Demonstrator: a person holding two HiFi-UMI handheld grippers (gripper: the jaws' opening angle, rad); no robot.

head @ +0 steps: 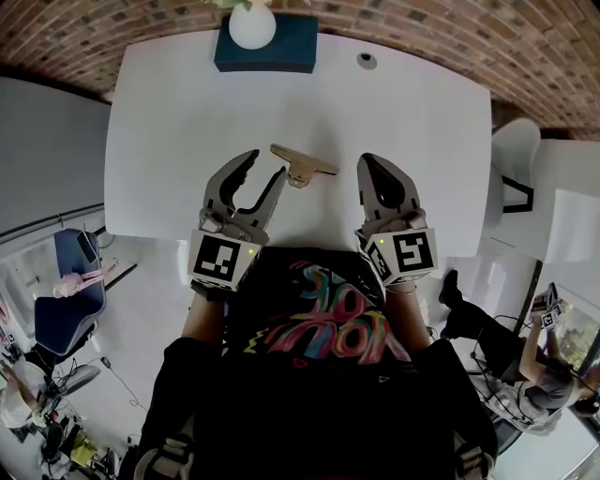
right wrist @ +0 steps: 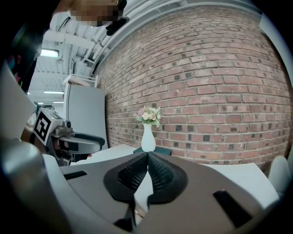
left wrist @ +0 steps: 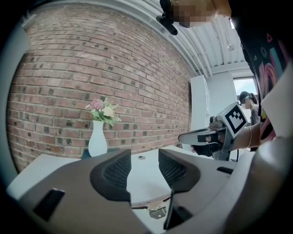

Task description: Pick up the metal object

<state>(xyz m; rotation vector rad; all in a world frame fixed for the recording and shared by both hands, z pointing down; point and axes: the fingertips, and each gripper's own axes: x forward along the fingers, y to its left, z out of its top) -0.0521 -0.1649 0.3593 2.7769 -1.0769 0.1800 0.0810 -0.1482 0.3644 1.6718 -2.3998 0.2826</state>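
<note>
Item: metal object [head: 302, 165] on white tabletop [head: 178, 103], between two hand-held grippers.

Detail: Object lies flat near the tabletop's near edge, with open surface around it and nothing in its way. At the far edge are a white vase [head: 252, 25] of flowers on a dark blue base [head: 286, 54] and a small round port [head: 367, 60]. Left gripper [head: 266, 165]: jaws wide apart, nothing between the pads, inner tip just beside the object. Contact cannot be told. Right gripper [head: 370, 161]: jaws closed tip to tip, empty, a little apart from the object.
</note>
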